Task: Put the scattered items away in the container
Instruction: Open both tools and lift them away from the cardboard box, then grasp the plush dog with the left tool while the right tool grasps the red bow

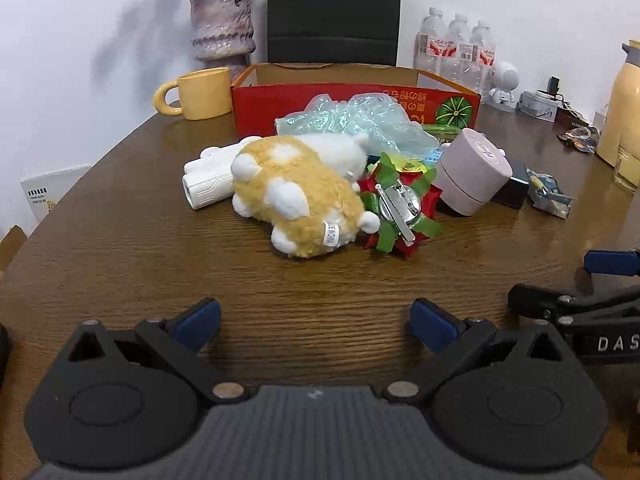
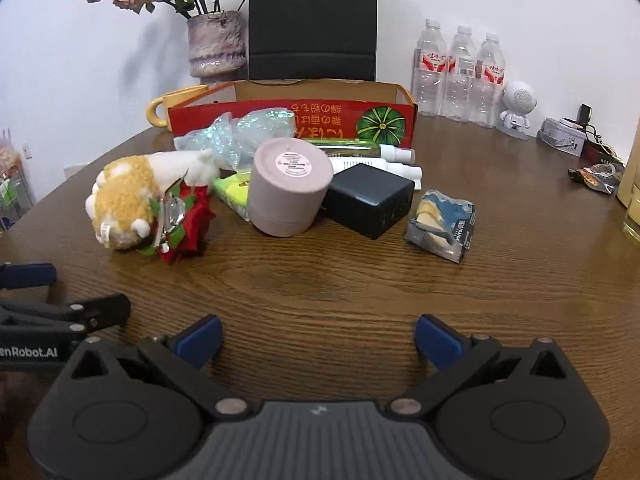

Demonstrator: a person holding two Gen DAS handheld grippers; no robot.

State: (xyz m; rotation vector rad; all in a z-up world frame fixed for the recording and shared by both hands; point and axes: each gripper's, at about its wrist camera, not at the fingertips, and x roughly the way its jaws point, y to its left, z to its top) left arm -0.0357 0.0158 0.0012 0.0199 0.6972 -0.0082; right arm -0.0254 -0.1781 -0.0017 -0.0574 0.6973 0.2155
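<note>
A red cardboard box (image 1: 304, 98) (image 2: 224, 114) stands open at the back of the wooden table. In front of it lie a tan-and-white plush toy (image 1: 296, 196) (image 2: 124, 196), a red and green ribbon flower (image 1: 400, 208) (image 2: 188, 220), a pink round box (image 1: 472, 172) (image 2: 288, 188), a black charger block (image 2: 368, 200), a crumpled snack packet (image 2: 442, 224), bubble wrap (image 1: 360, 120) (image 2: 240, 132), a white device (image 1: 208, 176) and spray bottles (image 2: 376, 156). My left gripper (image 1: 316, 326) and right gripper (image 2: 318, 340) hover open and empty over bare table, short of the pile.
A yellow mug (image 1: 200, 94), a vase of dried flowers (image 1: 222, 24), a black bag (image 2: 312, 20), water bottles (image 2: 460, 72) and a small white robot figure (image 2: 516, 110) stand along the back. Small clutter (image 2: 592, 152) sits at the far right.
</note>
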